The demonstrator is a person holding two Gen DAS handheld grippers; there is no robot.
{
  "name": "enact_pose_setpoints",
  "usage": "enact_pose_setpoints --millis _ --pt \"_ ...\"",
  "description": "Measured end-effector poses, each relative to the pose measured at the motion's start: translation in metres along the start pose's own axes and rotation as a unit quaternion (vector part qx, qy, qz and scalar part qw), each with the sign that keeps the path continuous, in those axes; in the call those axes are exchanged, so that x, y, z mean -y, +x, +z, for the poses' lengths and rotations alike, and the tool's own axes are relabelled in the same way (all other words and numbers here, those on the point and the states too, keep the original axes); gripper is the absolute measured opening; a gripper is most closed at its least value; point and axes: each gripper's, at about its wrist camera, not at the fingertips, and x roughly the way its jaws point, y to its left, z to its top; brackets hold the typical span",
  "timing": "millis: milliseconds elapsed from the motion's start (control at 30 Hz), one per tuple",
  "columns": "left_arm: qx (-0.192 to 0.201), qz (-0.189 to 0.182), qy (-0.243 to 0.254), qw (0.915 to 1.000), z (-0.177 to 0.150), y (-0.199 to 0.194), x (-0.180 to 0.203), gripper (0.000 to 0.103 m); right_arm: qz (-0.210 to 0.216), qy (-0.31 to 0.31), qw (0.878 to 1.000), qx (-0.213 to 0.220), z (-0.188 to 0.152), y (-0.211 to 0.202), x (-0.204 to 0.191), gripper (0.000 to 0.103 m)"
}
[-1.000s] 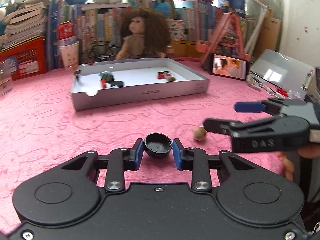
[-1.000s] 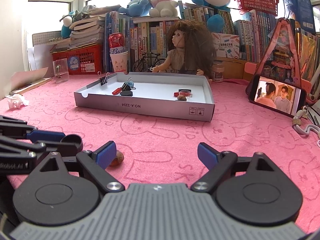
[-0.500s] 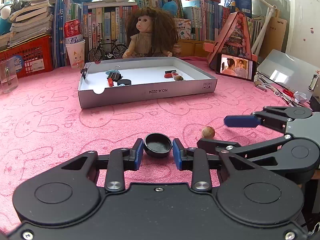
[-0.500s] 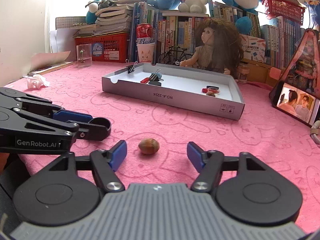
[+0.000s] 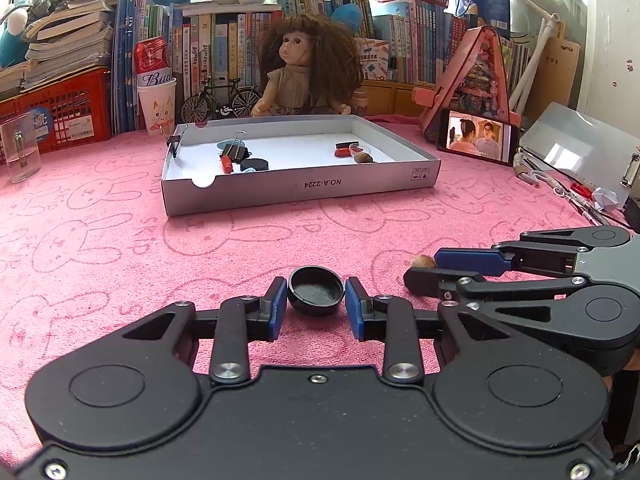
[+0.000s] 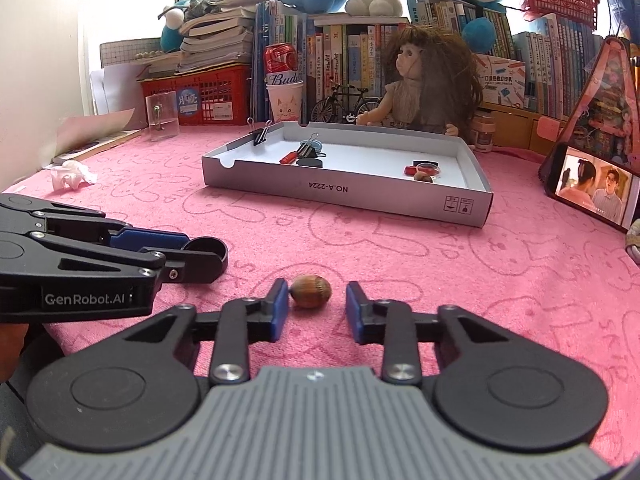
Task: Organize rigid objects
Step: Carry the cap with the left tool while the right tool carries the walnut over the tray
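On the pink cloth in the left wrist view, my left gripper (image 5: 316,300) is shut on a round black cap (image 5: 316,290), its blue pads against both sides. The right wrist view shows the same cap (image 6: 206,246) at the tips of the left gripper (image 6: 200,256). A brown nut (image 6: 310,291) lies between the pads of my right gripper (image 6: 314,300). Those jaws are closing: the left pad touches the nut and a gap shows at the right pad. From the left wrist, the nut (image 5: 424,261) peeks out at the right gripper's tips (image 5: 424,270). A grey cardboard tray (image 5: 300,192) stands beyond.
The tray (image 6: 344,196) holds binder clips, red pieces, a black disc and another nut (image 5: 363,157). Behind it sit a doll (image 5: 304,76), books and a toy bicycle. A phone (image 5: 478,140) leans at the right, a glass (image 5: 18,148) stands left, and crumpled tissue (image 6: 72,174) lies nearby.
The right gripper swung over to the nut, then its jaws narrowed from wide apart to close around it. The left gripper kept still with the cap.
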Motion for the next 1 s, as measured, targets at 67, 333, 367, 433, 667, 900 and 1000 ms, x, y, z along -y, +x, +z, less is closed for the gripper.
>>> enact_pose_setpoints --millis 67,333,367,433,667,900,1000 --pt "0.001 0.001 0.0 1.0 0.0 0.0 0.0 0.03 0.0 0.004 1.0 0.001 0.0 0.0 -0.001 0.028" --pt "0.004 0.008 -0.004 1.0 0.005 0.003 -0.002 0.03 -0.007 0.012 1.0 0.006 0.003 0.0 0.001 0.028" --pt "0.004 0.009 -0.005 0.9999 0.005 0.003 -0.002 0.03 -0.009 0.014 1.0 0.006 0.003 0.001 0.001 0.028" --pt "0.004 0.01 -0.007 0.9999 0.006 0.004 -0.003 0.03 -0.012 0.019 1.0 0.008 0.004 0.001 0.003 0.028" --pt "0.009 0.016 -0.013 0.9997 0.012 0.007 -0.004 0.03 -0.026 0.033 0.999 0.013 0.007 0.003 0.006 0.028" --pt "0.014 0.016 -0.012 0.9997 0.016 0.009 -0.002 0.03 -0.03 0.036 0.999 0.015 0.009 0.004 0.007 0.028" --pt "0.015 0.017 -0.013 0.9997 0.017 0.01 -0.002 0.03 -0.032 0.037 0.999 0.017 0.01 0.004 0.007 0.028"
